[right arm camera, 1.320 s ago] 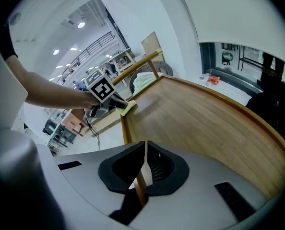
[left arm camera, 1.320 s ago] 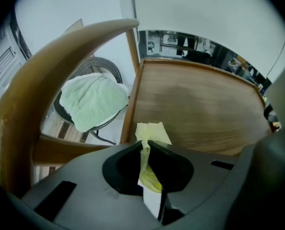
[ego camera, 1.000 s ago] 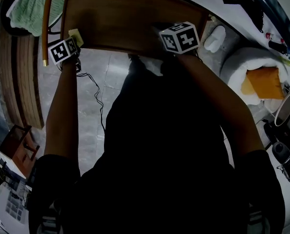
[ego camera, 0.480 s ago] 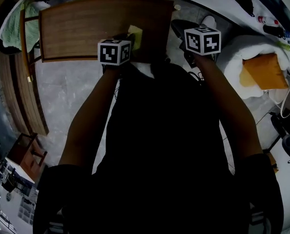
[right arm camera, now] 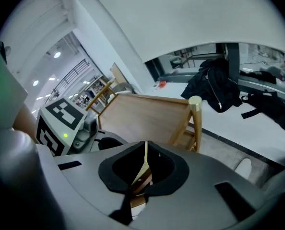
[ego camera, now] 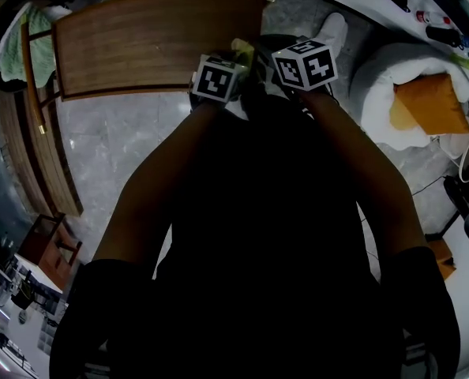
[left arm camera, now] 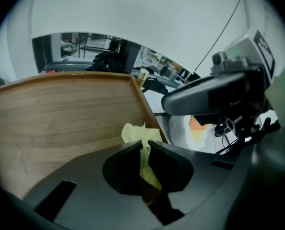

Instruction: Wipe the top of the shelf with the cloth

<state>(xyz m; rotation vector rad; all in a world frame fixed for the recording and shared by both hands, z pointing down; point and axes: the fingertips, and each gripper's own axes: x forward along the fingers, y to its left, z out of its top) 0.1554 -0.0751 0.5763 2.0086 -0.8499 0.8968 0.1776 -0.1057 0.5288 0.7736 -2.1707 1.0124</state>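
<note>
Cloth: pale yellow, bunched, over the right end of the shelf top, close to its edge; we cannot tell whether it presses on the wood.
Left gripper: clenched on the cloth, a fold pinched between its jaws.
Right gripper: jaws pressed together with nothing between them, held just beside the left gripper, past the shelf's right end.
Green towel: we note it draped at the shelf's left end.

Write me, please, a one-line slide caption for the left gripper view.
Left gripper, jaws shut on the yellow cloth, at the right-hand edge of the wooden shelf top.
</note>
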